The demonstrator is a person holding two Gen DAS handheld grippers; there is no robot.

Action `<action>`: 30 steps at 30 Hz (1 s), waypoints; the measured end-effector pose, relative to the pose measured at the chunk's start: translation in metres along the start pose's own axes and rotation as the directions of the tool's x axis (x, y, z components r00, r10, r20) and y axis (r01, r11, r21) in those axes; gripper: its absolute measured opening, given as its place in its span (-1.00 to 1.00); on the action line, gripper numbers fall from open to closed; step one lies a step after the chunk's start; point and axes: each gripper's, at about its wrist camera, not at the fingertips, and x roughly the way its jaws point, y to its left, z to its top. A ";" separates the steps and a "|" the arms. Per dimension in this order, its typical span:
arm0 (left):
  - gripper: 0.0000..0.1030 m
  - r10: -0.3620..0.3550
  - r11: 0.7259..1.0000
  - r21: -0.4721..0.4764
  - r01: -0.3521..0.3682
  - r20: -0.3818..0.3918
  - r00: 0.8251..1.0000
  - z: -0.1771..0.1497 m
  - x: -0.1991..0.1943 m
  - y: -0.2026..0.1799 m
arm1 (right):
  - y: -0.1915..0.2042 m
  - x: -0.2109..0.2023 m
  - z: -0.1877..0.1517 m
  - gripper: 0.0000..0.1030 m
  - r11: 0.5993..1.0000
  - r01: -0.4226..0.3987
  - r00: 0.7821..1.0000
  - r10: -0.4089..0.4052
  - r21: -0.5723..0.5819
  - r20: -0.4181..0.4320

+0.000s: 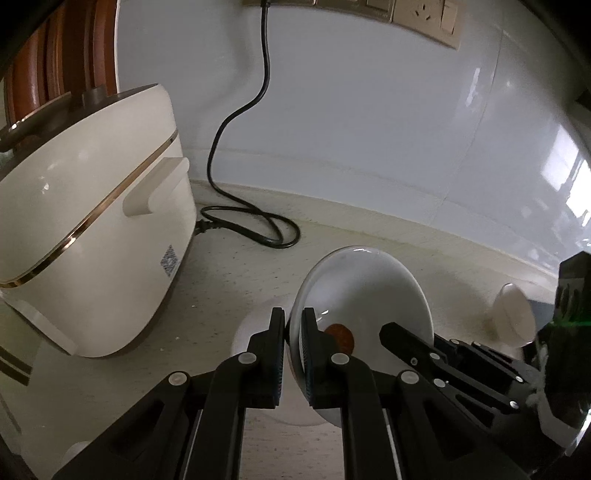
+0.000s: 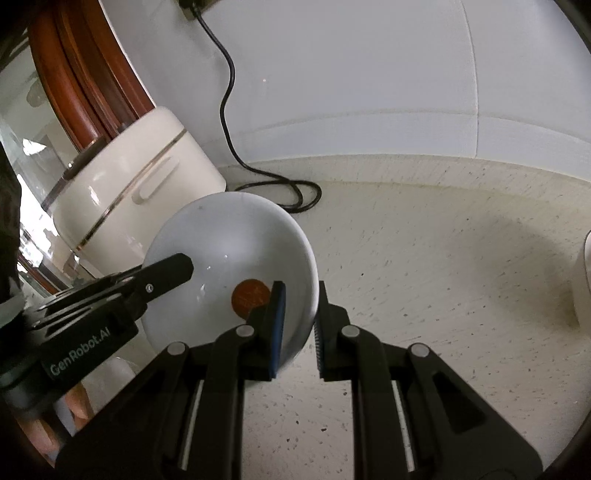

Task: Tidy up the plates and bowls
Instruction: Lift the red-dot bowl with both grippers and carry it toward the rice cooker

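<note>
A white bowl (image 1: 362, 288) with a round orange-red mark on its bottom is held tilted above the counter. My left gripper (image 1: 293, 321) is shut on its left rim, one finger inside and one outside. In the right wrist view the same bowl (image 2: 221, 251) fills the centre-left, and my right gripper (image 2: 300, 291) straddles its right rim, open, with a gap left at the inner pad. One finger (image 2: 173, 269) of the left gripper reaches in from the left. More white crockery (image 1: 251, 332) lies under the bowl, mostly hidden.
A cream electric cooker (image 1: 92, 229) stands at the left, its black cord (image 1: 258, 229) looping on the speckled counter (image 2: 443, 277) up to wall sockets (image 1: 417, 14). A small white dish (image 1: 513, 314) sits at the right. White tiled wall behind.
</note>
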 end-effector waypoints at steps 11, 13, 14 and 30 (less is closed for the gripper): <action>-0.83 0.066 0.998 0.001 -0.066 -0.061 0.996 -0.005 0.020 0.008 | 0.008 0.022 -0.004 -0.66 0.999 0.025 0.999 -0.026 -0.032 -0.035; -0.83 0.073 0.997 -0.001 -0.073 -0.070 0.995 -0.006 0.024 0.010 | 0.009 0.026 -0.006 -0.66 0.999 0.032 0.999 -0.033 -0.040 -0.037; -0.83 0.072 0.997 -0.003 -0.073 -0.072 0.995 -0.006 0.024 0.010 | 0.010 0.027 -0.006 -0.66 0.998 0.041 0.998 -0.043 -0.047 -0.035; -0.64 0.086 0.996 0.015 -0.085 -0.128 0.988 -0.010 0.038 0.006 | 0.021 0.043 -0.012 -0.66 0.978 0.159 0.986 -0.164 -0.137 -0.030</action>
